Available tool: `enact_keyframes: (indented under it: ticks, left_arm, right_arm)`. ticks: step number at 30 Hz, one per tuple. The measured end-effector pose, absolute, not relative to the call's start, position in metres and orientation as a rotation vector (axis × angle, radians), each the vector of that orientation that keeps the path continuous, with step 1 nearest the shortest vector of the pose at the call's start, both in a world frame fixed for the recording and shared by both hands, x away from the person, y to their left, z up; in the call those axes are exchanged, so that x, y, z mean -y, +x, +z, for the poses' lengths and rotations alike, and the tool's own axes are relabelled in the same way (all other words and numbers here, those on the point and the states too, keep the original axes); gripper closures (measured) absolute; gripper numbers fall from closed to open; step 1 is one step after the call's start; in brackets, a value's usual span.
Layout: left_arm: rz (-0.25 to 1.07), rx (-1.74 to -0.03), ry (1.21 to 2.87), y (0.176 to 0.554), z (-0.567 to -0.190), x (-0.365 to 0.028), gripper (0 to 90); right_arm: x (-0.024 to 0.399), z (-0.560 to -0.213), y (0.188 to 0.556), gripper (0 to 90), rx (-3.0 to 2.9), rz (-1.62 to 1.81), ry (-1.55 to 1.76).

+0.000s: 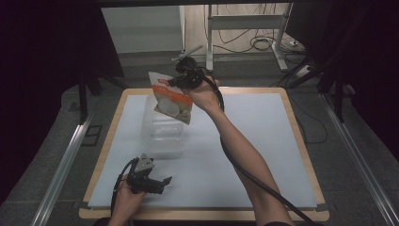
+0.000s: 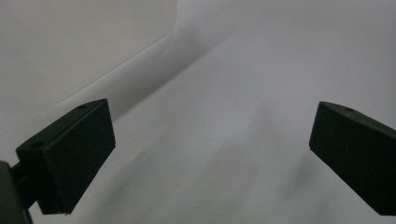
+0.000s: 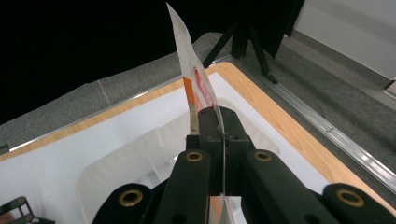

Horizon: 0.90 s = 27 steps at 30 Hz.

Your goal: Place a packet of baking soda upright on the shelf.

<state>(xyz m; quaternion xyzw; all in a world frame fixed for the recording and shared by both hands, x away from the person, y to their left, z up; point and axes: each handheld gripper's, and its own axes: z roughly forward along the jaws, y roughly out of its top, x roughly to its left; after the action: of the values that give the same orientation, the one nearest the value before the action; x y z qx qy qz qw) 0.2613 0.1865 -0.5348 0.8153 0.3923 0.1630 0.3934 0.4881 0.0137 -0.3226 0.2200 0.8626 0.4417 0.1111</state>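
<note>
Above the clear box [image 1: 163,134] near the far left of the bench [image 1: 263,141], hanging by one thin edge in the pinching right gripper [image 1: 181,77], packet [image 1: 173,100] could swing, slip out, miss the box; left gripper [image 1: 160,183] spread wide near the front edge.

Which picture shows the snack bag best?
The high view: the snack bag hangs face-on from the right gripper above the clear plastic bin. The right gripper view shows it edge-on between shut jaws.
</note>
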Motion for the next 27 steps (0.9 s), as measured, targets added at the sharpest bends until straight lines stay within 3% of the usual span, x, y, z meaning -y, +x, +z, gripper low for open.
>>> enact_keyframes:
  ticks: [17, 27]
  left_arm:
    - [0.411, -0.994, 2.063, 0.261, -0.535, -0.186, 0.3]
    - [0.413, -0.991, 2.073, 0.261, -0.535, -0.186, 0.3]
  right_arm:
    - [-0.048, -0.344, 0.499, 89.4, -2.571, 1.306, 0.645]
    - [-0.057, -0.373, 0.502, 89.3, -2.626, 1.236, 0.654]
